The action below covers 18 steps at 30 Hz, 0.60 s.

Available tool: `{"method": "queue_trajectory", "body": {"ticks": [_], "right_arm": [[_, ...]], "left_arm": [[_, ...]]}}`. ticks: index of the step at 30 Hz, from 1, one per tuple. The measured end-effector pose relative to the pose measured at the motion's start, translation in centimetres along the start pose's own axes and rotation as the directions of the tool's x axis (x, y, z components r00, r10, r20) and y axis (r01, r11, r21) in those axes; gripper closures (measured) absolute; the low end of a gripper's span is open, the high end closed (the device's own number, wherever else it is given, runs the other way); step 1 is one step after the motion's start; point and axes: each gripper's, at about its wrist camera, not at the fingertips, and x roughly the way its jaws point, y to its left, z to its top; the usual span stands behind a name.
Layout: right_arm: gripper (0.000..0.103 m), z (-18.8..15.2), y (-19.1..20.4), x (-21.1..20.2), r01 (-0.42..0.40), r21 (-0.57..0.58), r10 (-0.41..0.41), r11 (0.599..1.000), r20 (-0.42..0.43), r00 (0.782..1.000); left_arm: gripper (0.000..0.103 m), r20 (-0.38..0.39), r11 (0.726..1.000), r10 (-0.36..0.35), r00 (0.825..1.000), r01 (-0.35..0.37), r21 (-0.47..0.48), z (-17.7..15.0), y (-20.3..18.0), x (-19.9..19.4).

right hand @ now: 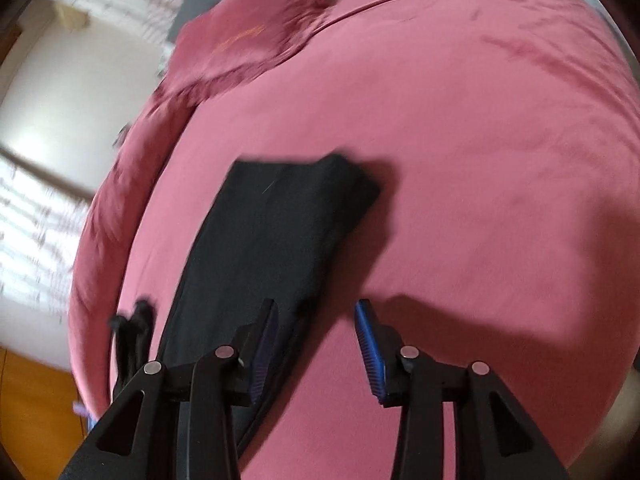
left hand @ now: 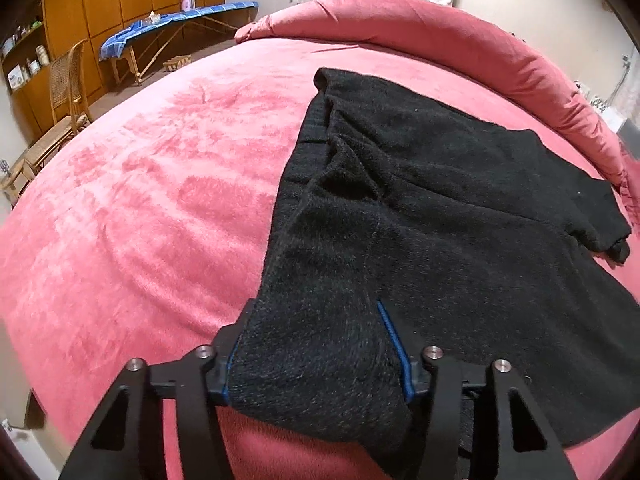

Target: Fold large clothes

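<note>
A large black fuzzy sweater (left hand: 432, 208) lies spread on a pink bed (left hand: 140, 184). In the left wrist view my left gripper (left hand: 316, 360) is shut on a thick bunch of the sweater's near edge, which fills the gap between the blue-padded fingers and hangs over them. In the right wrist view, which is motion-blurred, the sweater (right hand: 272, 232) shows as a long folded black strip. My right gripper (right hand: 320, 344) is open and empty just above the strip's near right edge, its left finger over the cloth, its right finger over bare bed (right hand: 480, 160).
A rolled pink bolster (left hand: 440, 36) runs along the far edge of the bed, with a pink pillow (right hand: 248, 44) in the right wrist view. An ironing board (left hand: 176, 24), a wicker chair (left hand: 64, 92) and wooden cupboards stand beyond the bed's left side.
</note>
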Motion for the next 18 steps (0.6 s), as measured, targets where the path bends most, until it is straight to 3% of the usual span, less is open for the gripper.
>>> {"method": "queue_trajectory", "body": {"ticks": [4,7,11,13,15,18], "right_arm": [[0.062,-3.1,4.3,0.4,0.009,-0.139,-0.018,0.990,-0.058,0.998],[0.062,-5.8,7.8,0.0,0.026,-0.210,-0.040,0.977,-0.062,0.997],[0.062,-9.0,13.8,1.1,-0.108,-0.337,0.062,0.935,-0.146,0.987],[0.062,-9.9,16.3,2.7,-0.162,-0.357,0.093,0.920,-0.204,0.975],[0.062,-10.0,18.3,4.7,-0.208,-0.348,0.120,0.914,-0.258,0.959],[0.062,-9.5,21.5,8.5,-0.232,-0.350,0.126,0.908,-0.300,0.946]], "left_arm": [[0.053,0.009,0.999,-0.008,1.000,0.008,0.050,0.8,0.1,-1.2],[0.044,-0.009,0.994,0.024,1.000,-0.022,0.109,1.1,0.0,-1.4],[0.036,0.085,0.994,0.048,0.995,-0.056,0.094,0.8,-0.4,-3.7],[0.036,0.166,0.996,0.065,0.984,-0.075,0.054,0.9,-0.7,-5.6],[0.036,0.256,0.988,0.148,0.955,-0.153,0.000,1.5,-1.2,-7.4],[0.032,0.283,0.964,0.255,0.924,-0.220,-0.149,2.3,-0.1,-9.1]]}}
